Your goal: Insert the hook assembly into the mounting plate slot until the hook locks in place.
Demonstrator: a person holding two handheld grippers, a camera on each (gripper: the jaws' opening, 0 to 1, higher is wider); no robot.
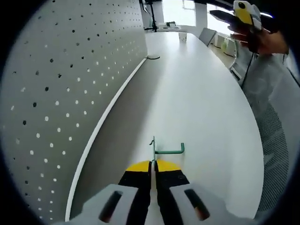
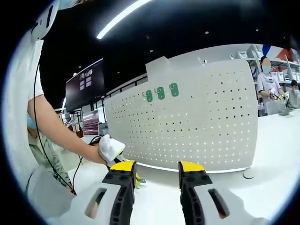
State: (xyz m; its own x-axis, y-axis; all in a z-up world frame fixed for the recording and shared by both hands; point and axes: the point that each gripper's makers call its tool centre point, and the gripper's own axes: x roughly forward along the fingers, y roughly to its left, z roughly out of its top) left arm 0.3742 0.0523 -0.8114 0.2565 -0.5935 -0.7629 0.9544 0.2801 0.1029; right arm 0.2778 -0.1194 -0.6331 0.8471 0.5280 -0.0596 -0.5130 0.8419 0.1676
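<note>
**Listener:** What sits closest to the lens?

**Operator:** Yellow-tipped jaws of my left gripper [image 1: 153,165], pressed together on the upright back bar of a green hook assembly [image 1: 164,150]. I hold it just above a long white table [image 1: 197,103], and its arm sticks out to the right and ends in a small upturned tip.

**Listener:** How would it handle?

**Operator:** I judge it to be thin bent wire with a coating: light, stiff, likely slick under the pads. The hold on the back bar leaves the arm free, but such a narrow grip could let it twist.

**Listener:** And where does it go?

**Operator:** A white perforated mounting plate [image 1: 70,75] stands along the table's left side. In the right gripper view the same plate [image 2: 197,122] faces me, with three green hooks [image 2: 161,93] already near its top edge.

**Listener:** Your other claw?

**Operator:** My right gripper [image 2: 156,168] has its jaws apart, holding nothing. In the left gripper view it shows far off, raised in a hand [image 1: 243,18].

**Listener:** Anything unclear?

**Operator:** The hook's rear prongs are hidden by my jaws, and I cannot pick out which holes to aim for.
</note>
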